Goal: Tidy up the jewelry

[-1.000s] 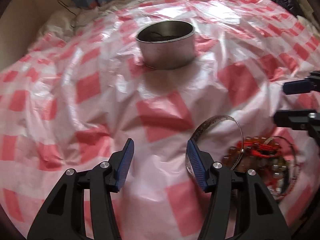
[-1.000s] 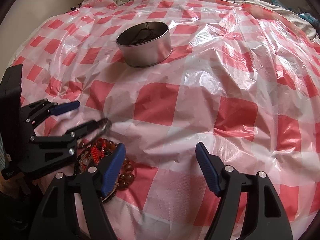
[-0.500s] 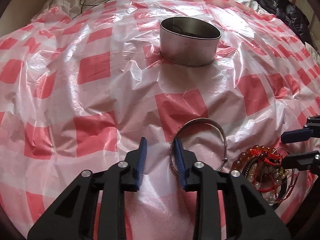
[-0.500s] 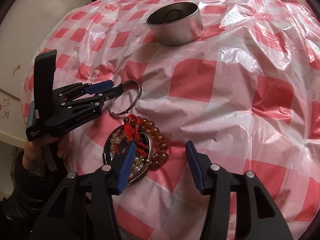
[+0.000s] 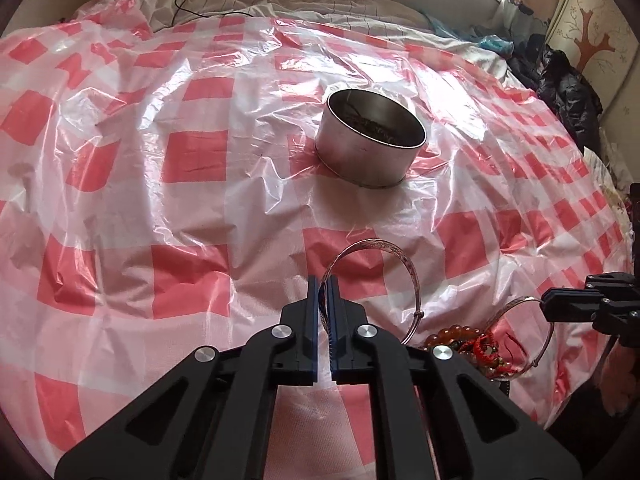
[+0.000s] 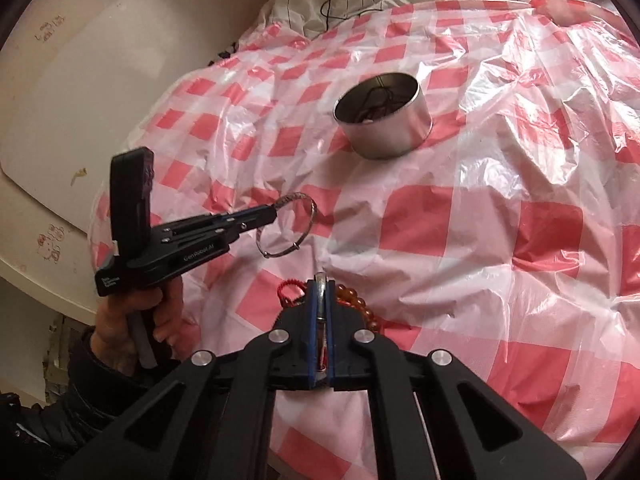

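— Where was our left gripper [image 6: 276, 213]?
— Frame's middle-left, clamped on a silver bangle [image 6: 288, 226] standing on edge.
— And the right gripper [image 6: 319, 280]?
— We'd pinched another bangle [image 5: 524, 330], half hidden behind beads [image 6: 356, 304].

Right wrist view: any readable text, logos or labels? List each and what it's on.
"GenRobot.AI": white print on the side of the left tool.
Two short white lines on that tool's rear block: too small to read.
Faint red cartoon stickers on the white furniture: no legible words.
Metal tin, checked plastic sheet: no text.
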`<state>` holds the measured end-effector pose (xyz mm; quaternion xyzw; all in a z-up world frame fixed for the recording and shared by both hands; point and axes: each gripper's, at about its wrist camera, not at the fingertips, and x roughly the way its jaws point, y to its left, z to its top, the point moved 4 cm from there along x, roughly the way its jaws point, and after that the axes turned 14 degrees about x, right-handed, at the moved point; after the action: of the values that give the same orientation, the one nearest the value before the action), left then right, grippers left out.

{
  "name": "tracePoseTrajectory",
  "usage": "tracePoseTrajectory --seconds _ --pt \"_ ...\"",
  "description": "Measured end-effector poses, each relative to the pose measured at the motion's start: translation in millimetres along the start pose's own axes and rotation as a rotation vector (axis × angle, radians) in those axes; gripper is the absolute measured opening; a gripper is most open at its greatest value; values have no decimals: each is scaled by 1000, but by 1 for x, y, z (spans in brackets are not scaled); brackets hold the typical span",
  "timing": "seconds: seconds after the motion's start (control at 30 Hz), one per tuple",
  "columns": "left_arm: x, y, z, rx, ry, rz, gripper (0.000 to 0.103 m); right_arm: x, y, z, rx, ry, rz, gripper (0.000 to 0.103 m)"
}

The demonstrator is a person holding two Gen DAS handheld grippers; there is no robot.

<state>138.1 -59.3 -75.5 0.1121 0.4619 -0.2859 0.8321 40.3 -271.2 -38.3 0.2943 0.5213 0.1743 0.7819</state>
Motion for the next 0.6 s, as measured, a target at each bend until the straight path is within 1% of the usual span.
tracePoseTrajectory --seconds 0.07,0.1,0.17,0.23,0.27,0.33,0.37,0.43,0.47,0.5,0.53,0.57,0.6 --pt "-1 2 1 -2 0 12 4 -7 1 4 -2 -24 15 4" --pt "0 2 1 -5 0 14 4 -11 2 7 5 -51 42 2" --pt "1 2 1 -3 2 15 4 -23 7 13 8 -103 95 2" --pt "3 1 2 1 6 18 4 -34 7 17 10 -148 111 2" --pt "4 0 1 1 9 17 4 -35 6 19 14 -157 103 2" --pt "6 0 0 3 18 20 4 -28 -2 23 35 -141 41 2" --pt "8 1 -1 3 25 20 4 -23 -7 24 45 -127 7 2" --pt "12 1 -3 0 39 24 4 -9 -17 22 64 -66 -64 2" --pt "13 2 -4 -3 44 26 4 -5 -21 21 69 -56 -100 2" --pt "15 3 -5 -6 48 27 4 1 -25 19 72 -32 -134 5" --pt "15 4 -5 -9 51 28 4 4 -28 18 77 -21 -138 8" --pt "16 5 -6 -10 53 28 4 5 -29 17 79 -29 -138 20" --pt "17 5 -6 -10 55 29 4 6 -26 17 60 -51 -156 28"
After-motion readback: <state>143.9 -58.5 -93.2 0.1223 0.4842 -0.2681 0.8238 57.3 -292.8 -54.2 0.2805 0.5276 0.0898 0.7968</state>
